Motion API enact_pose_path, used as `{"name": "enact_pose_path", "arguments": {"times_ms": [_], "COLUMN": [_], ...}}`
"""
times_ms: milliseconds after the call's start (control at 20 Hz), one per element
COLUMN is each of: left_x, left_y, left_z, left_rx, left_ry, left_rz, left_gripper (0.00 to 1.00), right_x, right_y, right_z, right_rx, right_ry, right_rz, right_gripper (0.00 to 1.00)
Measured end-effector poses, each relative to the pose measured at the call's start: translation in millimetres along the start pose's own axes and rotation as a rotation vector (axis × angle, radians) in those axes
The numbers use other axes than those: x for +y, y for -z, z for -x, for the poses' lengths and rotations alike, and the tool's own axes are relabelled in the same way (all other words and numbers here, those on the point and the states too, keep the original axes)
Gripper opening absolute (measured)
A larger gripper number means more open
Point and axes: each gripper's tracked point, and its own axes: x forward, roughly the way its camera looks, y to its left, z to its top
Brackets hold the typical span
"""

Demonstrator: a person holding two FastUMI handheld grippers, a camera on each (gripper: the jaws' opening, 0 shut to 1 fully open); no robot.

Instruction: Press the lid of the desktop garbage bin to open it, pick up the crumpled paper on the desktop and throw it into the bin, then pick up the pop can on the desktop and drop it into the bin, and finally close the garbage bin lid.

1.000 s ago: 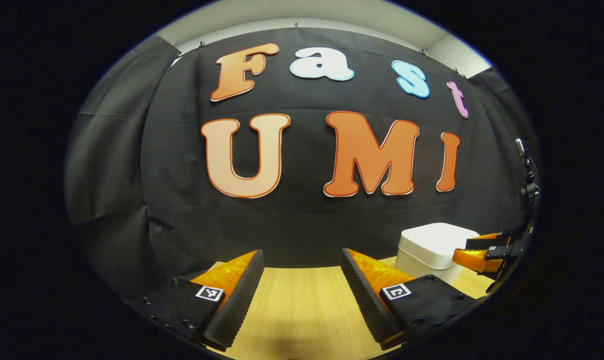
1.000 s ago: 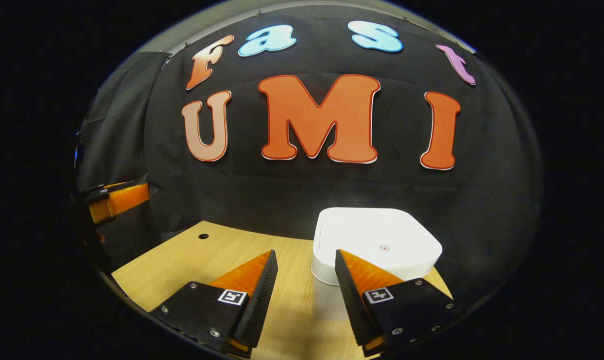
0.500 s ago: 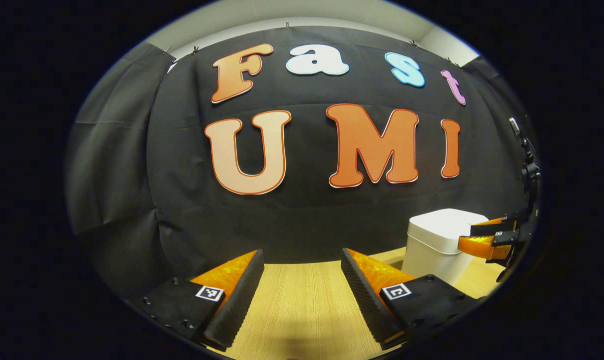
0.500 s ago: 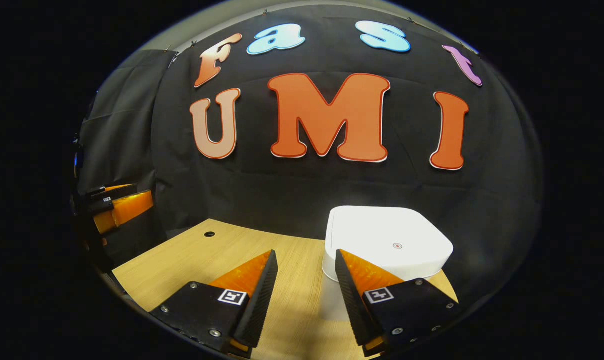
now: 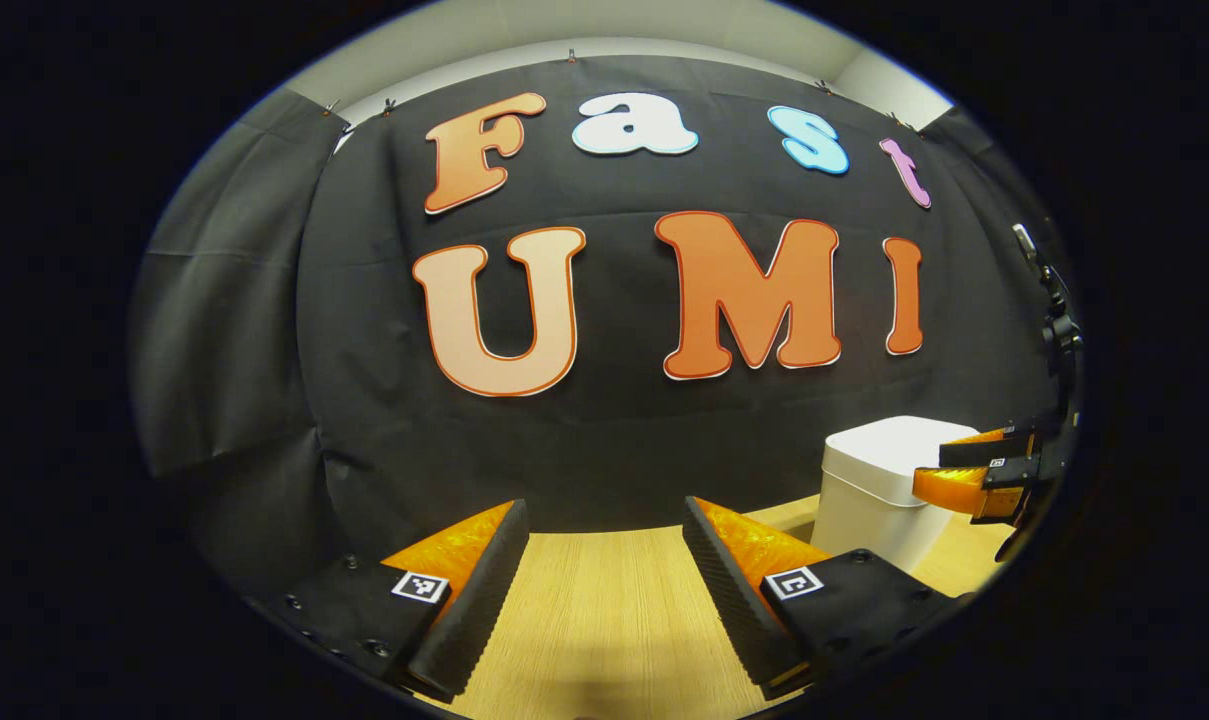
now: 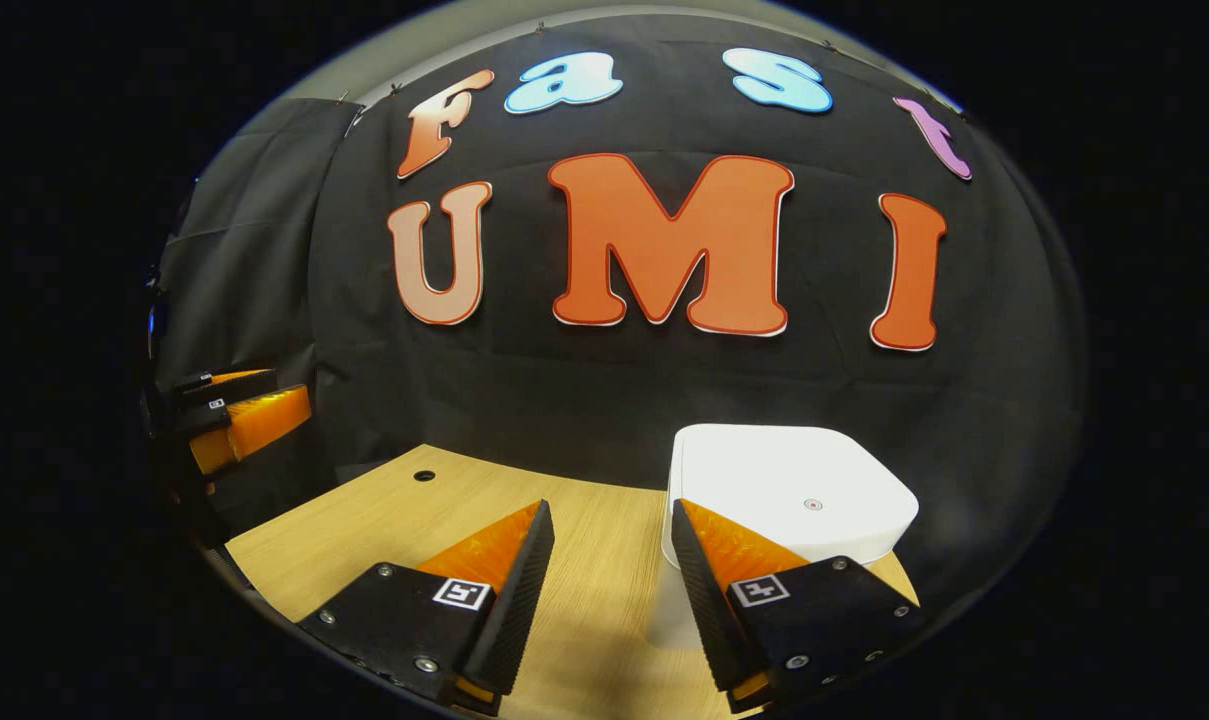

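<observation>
the white bin [image 6: 789,490] stands on the wooden worktop [image 6: 404,520] close against the black cloth wall [image 6: 604,390], and its lid [image 6: 804,480] lies flat and closed on top.

in the right gripper view, the right tool [image 6: 612,520] hangs just in front of the bin and a little above the worktop, released, with a wide gap between its fingers and nothing in it. its one finger [image 6: 709,560] overlaps the bin's front wall in the picture; whether it touches the bin cannot be told. a small round hole [image 6: 424,476] sits in the worktop well to the side of the bin, and the left tool shows beyond it at the edge of that view.

in the left gripper view, the left tool [image 5: 604,520] is well apart from the bin [image 5: 879,490], released too, its fingers spread over bare worktop [image 5: 604,610] and holding nothing. the right tool [image 5: 969,470] shows there just beside the bin, at about the height of the lid [image 5: 889,440].
</observation>
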Motion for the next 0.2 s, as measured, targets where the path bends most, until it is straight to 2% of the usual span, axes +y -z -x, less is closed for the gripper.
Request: {"name": "enact_pose_path", "arguments": {"times_ms": [200], "left_x": [8.5], "left_y": [2.3], "left_z": [-1.6], "left_rx": [0.000], "left_ry": [-0.005], "left_rz": [0.003], "left_gripper": [1.00], "right_x": [7.2], "right_y": [-3.1], "right_z": [-3.4], "right_rx": [-0.006], "right_ry": [0.005], "right_rz": [-0.005], "right_gripper": [0.77]}}
